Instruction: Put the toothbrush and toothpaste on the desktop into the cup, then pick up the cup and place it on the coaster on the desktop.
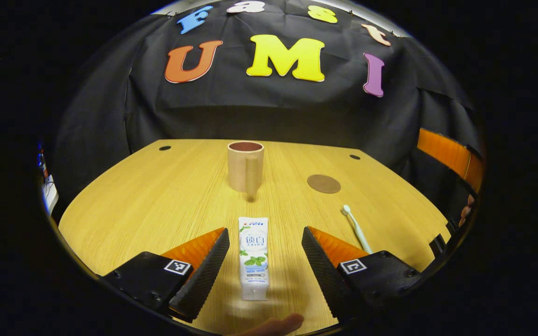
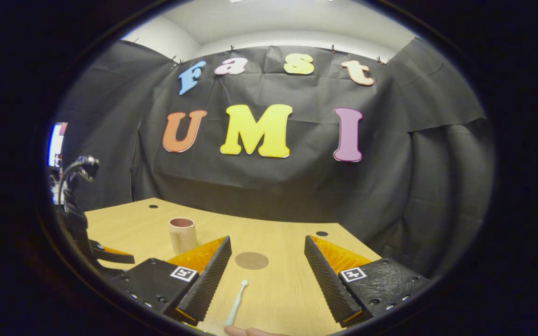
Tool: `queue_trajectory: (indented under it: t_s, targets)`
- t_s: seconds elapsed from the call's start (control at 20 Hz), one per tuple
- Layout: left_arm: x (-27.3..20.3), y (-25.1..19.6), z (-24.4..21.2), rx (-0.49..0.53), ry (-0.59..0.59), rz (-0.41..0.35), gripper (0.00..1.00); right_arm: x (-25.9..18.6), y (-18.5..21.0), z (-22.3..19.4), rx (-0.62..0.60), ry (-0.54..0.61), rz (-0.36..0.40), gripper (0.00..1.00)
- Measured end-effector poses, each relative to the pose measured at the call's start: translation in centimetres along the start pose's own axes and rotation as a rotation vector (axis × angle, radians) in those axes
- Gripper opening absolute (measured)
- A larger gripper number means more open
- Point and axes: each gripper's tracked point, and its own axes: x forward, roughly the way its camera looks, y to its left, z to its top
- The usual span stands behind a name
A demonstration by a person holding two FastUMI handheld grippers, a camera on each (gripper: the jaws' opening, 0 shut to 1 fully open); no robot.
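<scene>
Wooden desktop (image 1: 157, 205), black cloth wall (image 1: 259, 112), both hand-held grippers (image 1: 265, 242) (image 2: 265, 254) spread wide.

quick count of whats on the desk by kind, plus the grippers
cup: 1
coaster: 1
toothpaste: 1
toothbrush: 1
hand-held gripper: 2, left hand-held gripper and right hand-held gripper, both open
total: 6

Left gripper (image 1: 265, 242): jaws spread wide, level above the desktop (image 1: 157, 205), touching nothing. Right gripper (image 2: 266, 259): jaws equally wide apart, poised over the desktop, nothing held. A fingertip (image 1: 278, 324) shows at the desktop's near edge.
</scene>
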Motion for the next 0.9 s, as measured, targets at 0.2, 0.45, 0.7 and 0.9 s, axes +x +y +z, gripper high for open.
queue_trajectory:
  t_s: [0.2,0.45,0.7,0.9]
  targets:
    - [1.1,0.6,-2.7,0.010,0.113,0.043,0.99,0.4,-0.1,-0.8,-0.004,0.026,-0.006,0.96]
    - [1.5,1.0,-3.7,0.013,0.161,0.050,0.96,0.9,0.0,-1.4,0.004,0.051,-0.009,0.95]
    - [1.4,1.7,-3.4,0.058,0.151,0.030,0.82,1.0,0.0,-2.0,-0.005,0.064,-0.010,0.95]
    - [1.5,2.6,-3.4,0.050,0.151,0.029,0.48,1.3,-0.1,-2.5,-0.004,0.082,-0.015,0.95]
